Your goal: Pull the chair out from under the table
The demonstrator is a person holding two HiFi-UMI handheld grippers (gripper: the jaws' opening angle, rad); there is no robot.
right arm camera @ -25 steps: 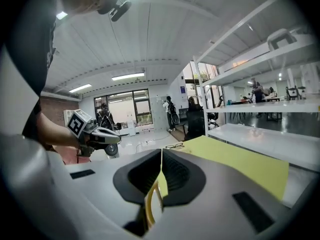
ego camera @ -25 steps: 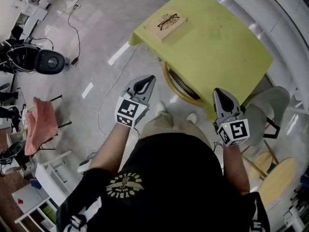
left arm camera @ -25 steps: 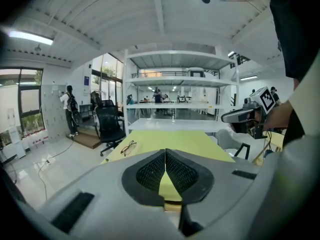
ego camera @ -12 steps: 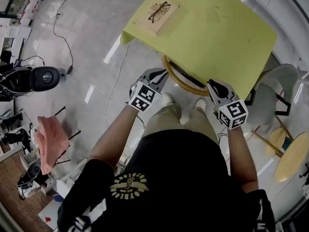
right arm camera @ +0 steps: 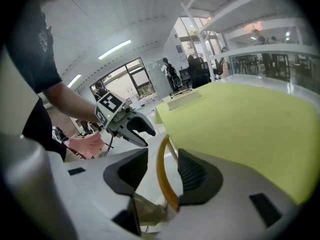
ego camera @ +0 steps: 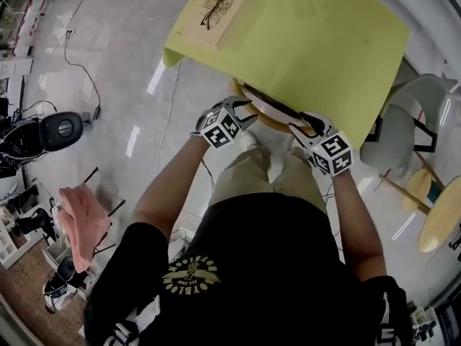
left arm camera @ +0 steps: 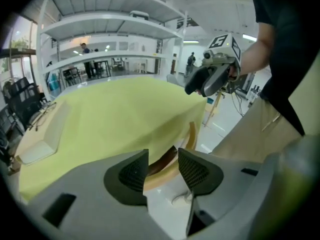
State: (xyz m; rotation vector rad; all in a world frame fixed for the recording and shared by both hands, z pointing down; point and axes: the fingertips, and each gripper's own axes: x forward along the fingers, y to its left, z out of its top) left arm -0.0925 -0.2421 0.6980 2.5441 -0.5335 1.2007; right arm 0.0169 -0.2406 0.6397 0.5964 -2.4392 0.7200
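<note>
A chair with a curved wooden back rail (ego camera: 261, 112) is tucked under the yellow-green table (ego camera: 310, 42); only the rail and a bit of seat show. My left gripper (ego camera: 243, 112) is at the rail's left part and my right gripper (ego camera: 299, 124) at its right part. In the left gripper view the jaws (left arm camera: 162, 168) are opening, and the rail (left arm camera: 190, 134) runs through the gap without visibly touching the pads. In the right gripper view the jaws (right arm camera: 163, 170) are opening too, with the yellow rail (right arm camera: 161, 176) standing between them, a gap on both sides.
A wooden board with eyeglasses (ego camera: 215, 9) lies on the table's far left corner. A grey chair (ego camera: 403, 128) and a round wooden stool (ego camera: 441, 225) stand to the right. A pink cloth on a rack (ego camera: 79, 215), a black device (ego camera: 61, 128) and floor cables are at the left.
Both grippers have dropped from in front of the table down to the chair's back rail. Their jaws, shut before, now stand apart around the rail.
</note>
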